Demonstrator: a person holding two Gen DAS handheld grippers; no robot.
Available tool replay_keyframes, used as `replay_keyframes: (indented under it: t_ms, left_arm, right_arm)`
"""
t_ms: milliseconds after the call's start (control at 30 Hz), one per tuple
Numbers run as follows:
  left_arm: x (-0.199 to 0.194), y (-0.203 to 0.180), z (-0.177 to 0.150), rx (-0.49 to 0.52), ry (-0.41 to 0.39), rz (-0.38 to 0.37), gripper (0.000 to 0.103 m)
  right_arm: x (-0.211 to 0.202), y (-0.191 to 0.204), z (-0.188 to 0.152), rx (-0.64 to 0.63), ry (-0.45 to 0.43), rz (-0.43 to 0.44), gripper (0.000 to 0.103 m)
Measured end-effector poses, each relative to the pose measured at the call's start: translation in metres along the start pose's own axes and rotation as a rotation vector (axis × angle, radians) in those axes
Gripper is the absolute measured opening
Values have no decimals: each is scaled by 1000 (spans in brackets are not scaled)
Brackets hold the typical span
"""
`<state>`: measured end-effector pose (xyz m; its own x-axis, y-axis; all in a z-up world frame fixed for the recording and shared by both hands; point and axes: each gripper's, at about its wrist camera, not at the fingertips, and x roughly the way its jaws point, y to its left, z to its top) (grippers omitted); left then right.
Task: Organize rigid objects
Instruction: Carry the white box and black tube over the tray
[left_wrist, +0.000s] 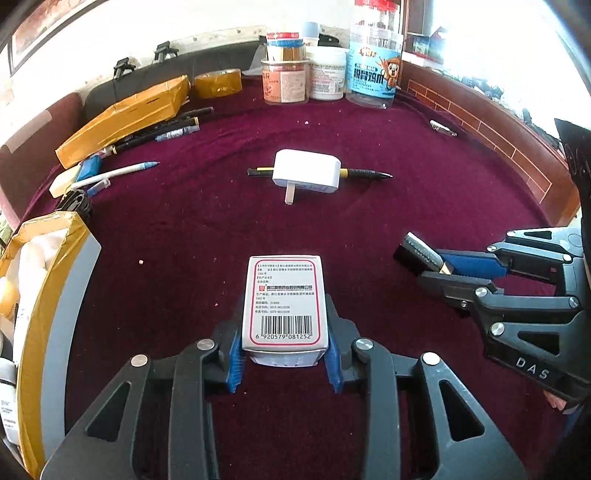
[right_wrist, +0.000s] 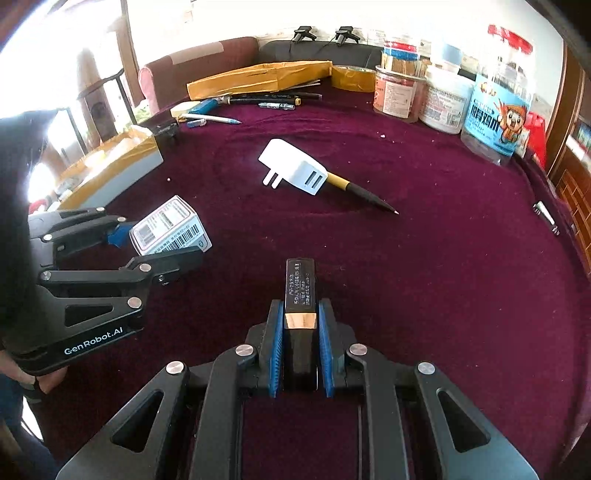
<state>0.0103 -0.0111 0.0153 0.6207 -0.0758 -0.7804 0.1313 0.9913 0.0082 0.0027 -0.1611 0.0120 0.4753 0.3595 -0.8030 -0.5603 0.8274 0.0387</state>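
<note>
My left gripper (left_wrist: 284, 354) is shut on a white medicine box (left_wrist: 285, 301) with a barcode, held above the maroon cloth; the box also shows in the right wrist view (right_wrist: 171, 227). My right gripper (right_wrist: 301, 343) is shut on a slim black box with a gold band (right_wrist: 301, 291), also seen in the left wrist view (left_wrist: 424, 253). A white plug adapter (left_wrist: 306, 171) lies at the middle of the table on top of a black and yellow pen (left_wrist: 364, 173); both show in the right wrist view, adapter (right_wrist: 293, 168) and pen (right_wrist: 364, 194).
An open cardboard box (left_wrist: 48, 295) stands at the left edge. A taped yellow parcel (left_wrist: 125, 116), several pens (left_wrist: 159, 129) and a tape roll (left_wrist: 218, 83) lie at the back left. Jars and a tall plastic canister (left_wrist: 373, 62) stand at the back. A metal clip (left_wrist: 443, 128) lies at the right.
</note>
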Motion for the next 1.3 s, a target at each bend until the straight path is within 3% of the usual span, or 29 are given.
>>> replay_keyframes:
  t_ms: [433,600,867,1167,1300]
  left_arm:
    - [-1,2,-2,-34,-14,-25,32]
    - [0,-4,-2,2,-9,20,33]
    - [-1,-2,-2,-5,-16,28,32]
    - [-19,8,-2,-56,-95,65,32]
    - [-45,19,-3,-90,-145,48,32]
  right_arm:
    - [1,-1,0,31,-7,0,16]
    - [0,0,-1,28,-19,-8,16]
    - [-1,-3,0,60,-35,8,15]
    - [0,-9,2,93,-86,38,15]
    - [-2,-10,5,125,-86,49,15]
